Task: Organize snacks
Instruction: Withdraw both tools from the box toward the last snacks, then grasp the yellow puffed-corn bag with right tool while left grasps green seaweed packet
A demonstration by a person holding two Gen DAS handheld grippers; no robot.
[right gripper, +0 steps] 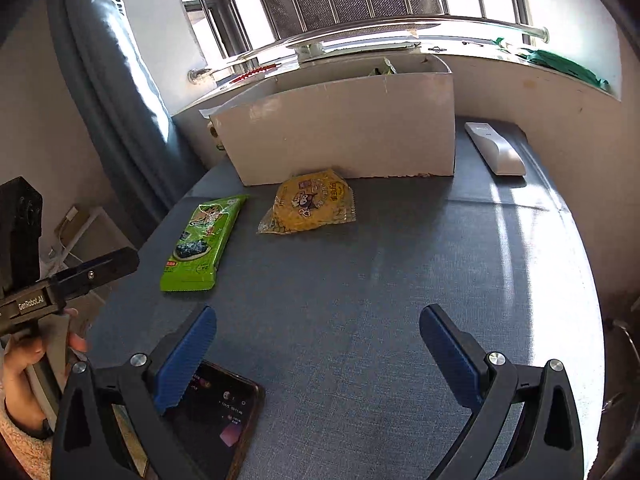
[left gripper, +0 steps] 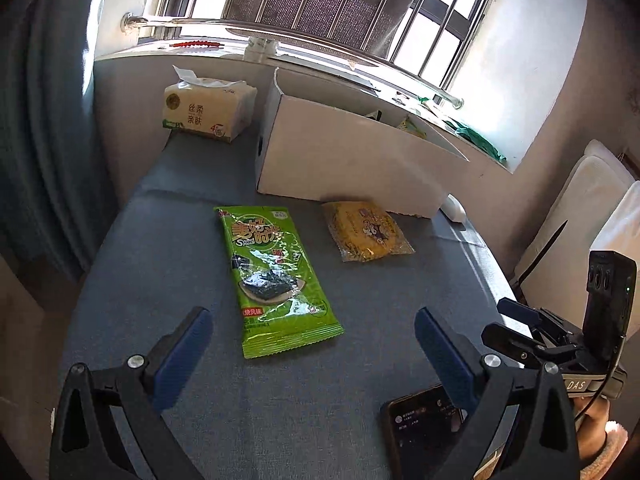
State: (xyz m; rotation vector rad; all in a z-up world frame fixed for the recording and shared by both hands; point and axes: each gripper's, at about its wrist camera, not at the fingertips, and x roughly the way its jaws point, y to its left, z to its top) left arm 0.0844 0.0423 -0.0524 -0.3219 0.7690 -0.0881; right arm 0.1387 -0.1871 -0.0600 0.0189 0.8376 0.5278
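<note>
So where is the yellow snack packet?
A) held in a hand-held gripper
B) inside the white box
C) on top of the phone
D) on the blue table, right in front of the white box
D: the yellow snack packet lies flat on the blue table, just in front of the white box.

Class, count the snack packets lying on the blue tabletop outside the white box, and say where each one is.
2. The green seaweed packet lies mid-table; the yellow packet lies to its right, against the white box. Further packets peek from inside the box, mostly hidden.
</note>
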